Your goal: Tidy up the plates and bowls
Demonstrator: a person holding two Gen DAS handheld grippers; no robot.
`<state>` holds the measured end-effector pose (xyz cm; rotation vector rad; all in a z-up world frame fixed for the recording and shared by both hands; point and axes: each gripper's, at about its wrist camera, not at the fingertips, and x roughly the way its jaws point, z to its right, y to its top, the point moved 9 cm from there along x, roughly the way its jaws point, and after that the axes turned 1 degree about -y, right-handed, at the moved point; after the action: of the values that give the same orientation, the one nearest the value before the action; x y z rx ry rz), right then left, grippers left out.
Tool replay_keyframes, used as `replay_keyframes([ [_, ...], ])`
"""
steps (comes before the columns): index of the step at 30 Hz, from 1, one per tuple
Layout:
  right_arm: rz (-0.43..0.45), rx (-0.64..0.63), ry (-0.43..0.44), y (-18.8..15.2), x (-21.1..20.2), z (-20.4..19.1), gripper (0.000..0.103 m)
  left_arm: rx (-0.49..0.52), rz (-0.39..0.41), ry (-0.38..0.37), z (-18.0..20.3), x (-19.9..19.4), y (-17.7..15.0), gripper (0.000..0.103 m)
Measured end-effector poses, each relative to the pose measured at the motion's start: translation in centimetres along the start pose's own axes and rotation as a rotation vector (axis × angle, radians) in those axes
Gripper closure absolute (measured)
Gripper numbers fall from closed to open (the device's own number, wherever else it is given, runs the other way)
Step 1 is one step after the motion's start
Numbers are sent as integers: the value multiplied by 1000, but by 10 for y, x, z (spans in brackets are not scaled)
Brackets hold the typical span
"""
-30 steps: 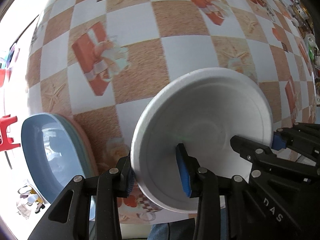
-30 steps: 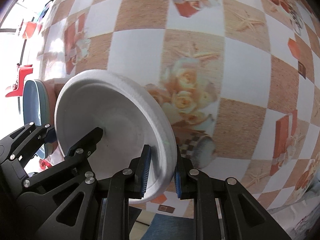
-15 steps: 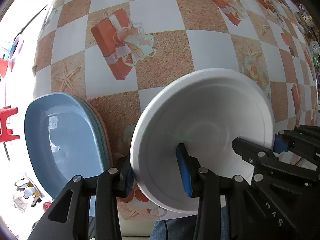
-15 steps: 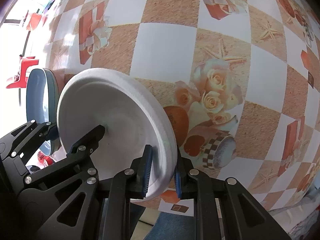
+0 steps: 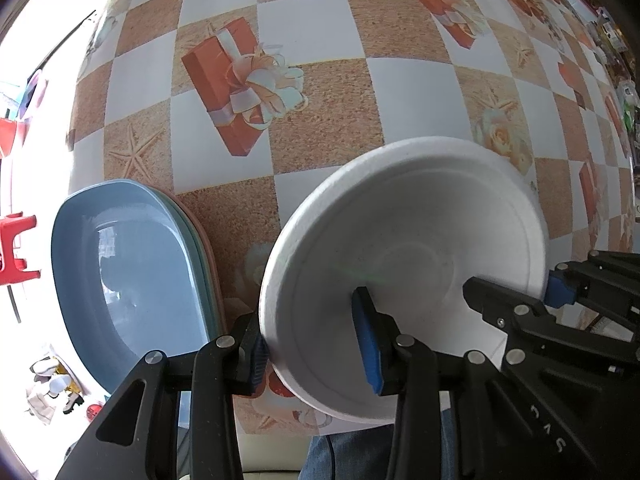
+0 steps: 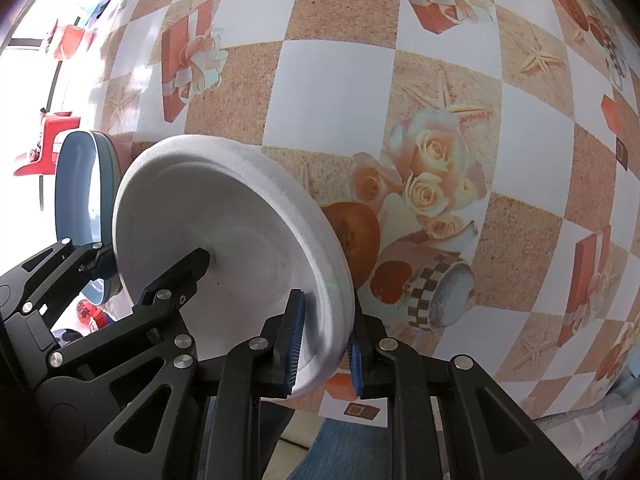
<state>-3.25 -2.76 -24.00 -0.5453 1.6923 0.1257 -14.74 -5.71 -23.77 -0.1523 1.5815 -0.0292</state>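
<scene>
1. The left tool point(image 5: 316, 348) is clenched on the near left rim of the white foam plate point(image 5: 404, 276). One blue pad sits inside the dish and the other presses the outside of the rim.
2. The right tool point(image 6: 326, 344) grasps the same plate point(image 6: 224, 248) at its opposite rim, blue pads point(image 6: 296, 340) on both faces of the edge. In the left wrist view the right tool point(image 5: 516, 300) reaches in from the right.
3. The plate hangs between the two tools above the table point(image 5: 320, 32), tilted up on edge, clear of the checkered cloth.
4. Compared with a second ago, neither grip has changed: both tools stay at the same places on the rim, and the plate sits the same in both views.
5. What differs is the surroundings. In the left wrist view the stack of coloured plates point(image 5: 132, 272), blue on top with green and pink rims showing under it, has come further into the picture. It now fills much of the lower left, just beside the white plate's left rim.
6. The cloth pattern has slid too. The printed orange gift box point(image 5: 236, 88) sits further right and lower in the left view than before.
7. In the right wrist view the coloured stack point(image 6: 80, 200) shows past the plate's left edge, larger than a second ago. The printed roses point(image 6: 432, 176) have moved right and down.
8. A person's blue-clad leg point(image 6: 344, 452) shows under the table edge.
</scene>
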Motion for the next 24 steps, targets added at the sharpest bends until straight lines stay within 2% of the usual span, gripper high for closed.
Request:
replay_keyframes([
  [8, 27, -9, -4, 8, -23, -1, 81, -16, 52, -12, -5, -23, 11, 61],
  [13, 60, -47, -10, 20, -43, -14, 81, -60, 101, -20, -25, -46, 14, 61],
  [24, 106, -201, -11, 46, -69, -85, 81, -235, 153, -3, -81, -89, 5, 61],
])
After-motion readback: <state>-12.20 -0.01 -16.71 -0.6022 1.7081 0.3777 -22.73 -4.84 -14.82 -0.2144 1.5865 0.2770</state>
